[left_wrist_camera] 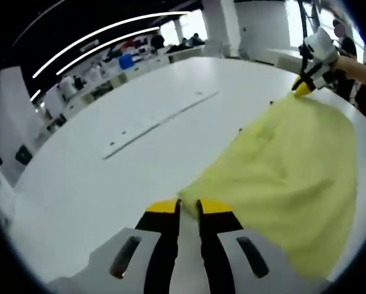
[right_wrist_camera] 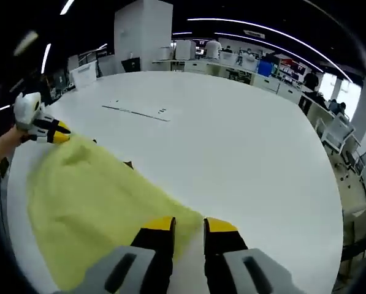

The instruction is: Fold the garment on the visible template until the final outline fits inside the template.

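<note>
A broad white table [left_wrist_camera: 109,159] spreads under both views, with a large bare stretch beyond the cloth and an office of desks behind it. The pale yellow garment [left_wrist_camera: 287,177] lies spread near the table's edge, held stretched by two corners. The left gripper [left_wrist_camera: 189,207] has its jaws nearly closed on one corner, and the right gripper [right_wrist_camera: 189,225] pinches the opposite corner likewise.
</note>
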Demonstrator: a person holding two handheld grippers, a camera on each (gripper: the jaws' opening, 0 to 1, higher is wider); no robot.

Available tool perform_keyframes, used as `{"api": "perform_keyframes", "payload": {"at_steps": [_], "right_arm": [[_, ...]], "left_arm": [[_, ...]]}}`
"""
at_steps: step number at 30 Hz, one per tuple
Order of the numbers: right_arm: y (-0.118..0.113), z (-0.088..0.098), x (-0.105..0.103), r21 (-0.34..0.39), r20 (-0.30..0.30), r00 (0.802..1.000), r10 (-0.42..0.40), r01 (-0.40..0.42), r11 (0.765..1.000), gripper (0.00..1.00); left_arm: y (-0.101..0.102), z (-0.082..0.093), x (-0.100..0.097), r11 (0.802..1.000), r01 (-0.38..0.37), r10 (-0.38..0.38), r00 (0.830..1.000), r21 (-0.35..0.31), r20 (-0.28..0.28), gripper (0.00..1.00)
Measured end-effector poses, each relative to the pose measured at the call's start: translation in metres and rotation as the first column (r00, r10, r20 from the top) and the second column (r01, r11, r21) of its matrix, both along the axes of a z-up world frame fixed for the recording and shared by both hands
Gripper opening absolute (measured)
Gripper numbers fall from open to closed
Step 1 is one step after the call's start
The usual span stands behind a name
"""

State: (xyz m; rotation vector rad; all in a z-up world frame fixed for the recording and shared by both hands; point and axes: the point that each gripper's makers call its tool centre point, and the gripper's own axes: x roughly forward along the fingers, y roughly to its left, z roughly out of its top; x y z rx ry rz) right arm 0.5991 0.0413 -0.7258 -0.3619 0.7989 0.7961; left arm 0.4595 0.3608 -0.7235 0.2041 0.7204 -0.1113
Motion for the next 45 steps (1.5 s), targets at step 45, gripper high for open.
{"api": "perform_keyframes", "payload": {"at_steps": [45], "right_arm": [[0.001,0.003,0.020,0.063,0.081,0.988,-0.132,0.127,0.990,0.00]], "left_arm": [[0.016,0.006,0.006,0.959,-0.221,0.239,0.967,-0.179,0.083,0.01]]}}
